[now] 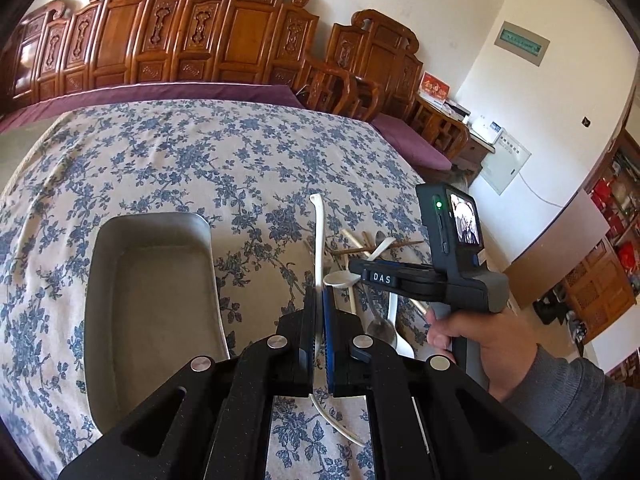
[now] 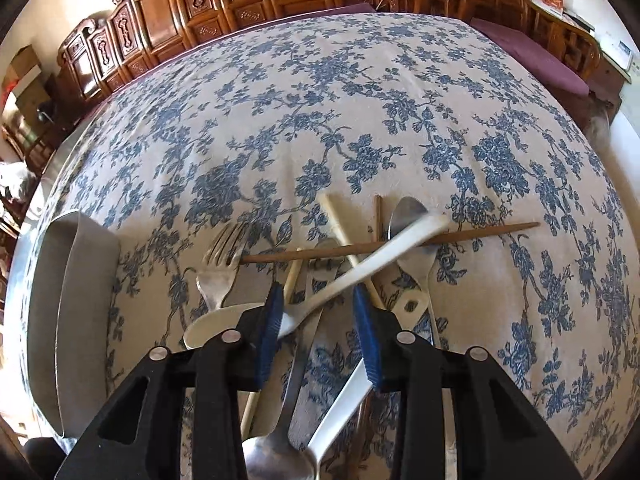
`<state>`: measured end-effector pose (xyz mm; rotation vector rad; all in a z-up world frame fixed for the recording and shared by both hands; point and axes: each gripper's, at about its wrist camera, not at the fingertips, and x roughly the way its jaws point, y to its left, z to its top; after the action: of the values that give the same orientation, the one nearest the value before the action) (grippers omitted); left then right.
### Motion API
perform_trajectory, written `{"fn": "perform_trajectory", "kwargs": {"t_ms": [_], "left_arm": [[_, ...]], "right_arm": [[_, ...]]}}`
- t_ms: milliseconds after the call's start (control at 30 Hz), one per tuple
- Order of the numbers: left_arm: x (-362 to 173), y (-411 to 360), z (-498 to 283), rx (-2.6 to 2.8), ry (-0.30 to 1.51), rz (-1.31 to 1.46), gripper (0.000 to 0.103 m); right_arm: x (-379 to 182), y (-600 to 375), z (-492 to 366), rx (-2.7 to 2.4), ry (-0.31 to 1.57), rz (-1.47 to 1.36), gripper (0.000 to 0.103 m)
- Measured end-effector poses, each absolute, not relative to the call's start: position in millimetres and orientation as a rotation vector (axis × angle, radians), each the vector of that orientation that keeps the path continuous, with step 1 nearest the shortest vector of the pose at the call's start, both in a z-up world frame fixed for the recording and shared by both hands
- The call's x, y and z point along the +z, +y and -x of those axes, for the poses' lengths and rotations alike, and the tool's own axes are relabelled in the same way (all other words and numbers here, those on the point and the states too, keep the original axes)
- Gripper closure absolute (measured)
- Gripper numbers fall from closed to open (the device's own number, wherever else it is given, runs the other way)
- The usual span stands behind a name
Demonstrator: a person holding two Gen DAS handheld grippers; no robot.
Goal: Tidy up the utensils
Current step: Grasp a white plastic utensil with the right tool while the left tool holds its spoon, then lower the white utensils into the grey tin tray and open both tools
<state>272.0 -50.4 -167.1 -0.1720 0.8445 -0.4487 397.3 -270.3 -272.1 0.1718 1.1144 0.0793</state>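
My left gripper is shut on a thin, curved white utensil that stands upright, edge-on, to the right of the grey tray. The tray is also in the right wrist view, at the left. My right gripper hangs over a pile of utensils with its blue pads apart. A blurred white spoon lies slantwise between them, its bowl by the left pad. The pile holds a fork, a brown chopstick and a metal spoon. In the left wrist view the right gripper is over that pile.
The table carries a blue-flowered cloth. Carved wooden benches with purple cushions line its far side. A person's hand in a grey sleeve grips the right tool. More spoons lie under the right gripper.
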Motion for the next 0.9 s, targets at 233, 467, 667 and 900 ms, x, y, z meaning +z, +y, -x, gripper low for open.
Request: {"fn": "perform_trajectory", "kwargs": {"t_ms": [233,467,667,900], "left_arm": [[-168,-49,-273,-0.444,0.846,0.173,0.101],[-165,-48,-272,-0.438,0.836,0.158,0.101],[-158,-34,-271,-0.393,0.826,0.146,0.101],[-152,-3,-284,-0.323,0.843,0.120,0.101]], "right_arm": [[-273,-281,-399,0.058,1.100,-0.218,0.091],[-258,-281,-388,0.109,1.076,-0.215,0.097],[-237,-272,-373,0.183,1.046,-0.209,0.097],[-209,-244,-355,0.277,0.984,-0.141,0.097]]}}
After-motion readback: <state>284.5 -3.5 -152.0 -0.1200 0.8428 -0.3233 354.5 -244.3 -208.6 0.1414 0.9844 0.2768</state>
